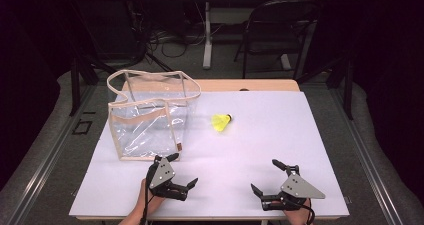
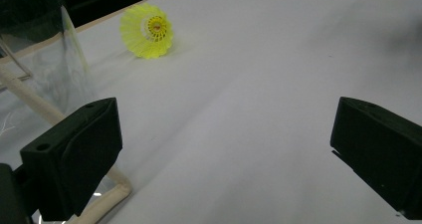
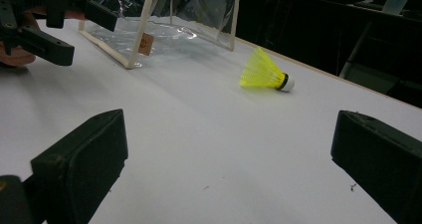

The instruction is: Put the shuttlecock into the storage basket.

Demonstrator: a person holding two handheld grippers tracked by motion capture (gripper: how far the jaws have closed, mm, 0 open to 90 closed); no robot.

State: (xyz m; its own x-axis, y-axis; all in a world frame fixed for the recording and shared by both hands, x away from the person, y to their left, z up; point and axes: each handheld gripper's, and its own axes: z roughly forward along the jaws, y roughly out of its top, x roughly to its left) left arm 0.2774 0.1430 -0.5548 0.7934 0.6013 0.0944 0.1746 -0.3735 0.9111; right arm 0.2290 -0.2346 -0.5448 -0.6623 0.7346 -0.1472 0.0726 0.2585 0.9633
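A yellow shuttlecock (image 1: 221,122) lies on its side near the middle of the white table top (image 1: 270,135); it shows as well in the left gripper view (image 2: 147,31) and the right gripper view (image 3: 265,71). A clear plastic bag (image 1: 150,114) with beige trim stands upright at the table's left, mouth up. My left gripper (image 1: 183,170) rests open near the front edge, just below the bag's front corner. My right gripper (image 1: 266,175) is open at the front right. Nothing sits between either pair of jaws.
The bag's beige bottom edge (image 2: 35,104) runs close to my left gripper's left jaw. Beyond the table stand a dark chair (image 1: 280,30) and a white table leg (image 1: 207,35) among floor cables. The left gripper (image 3: 47,22) appears far off in the right gripper view.
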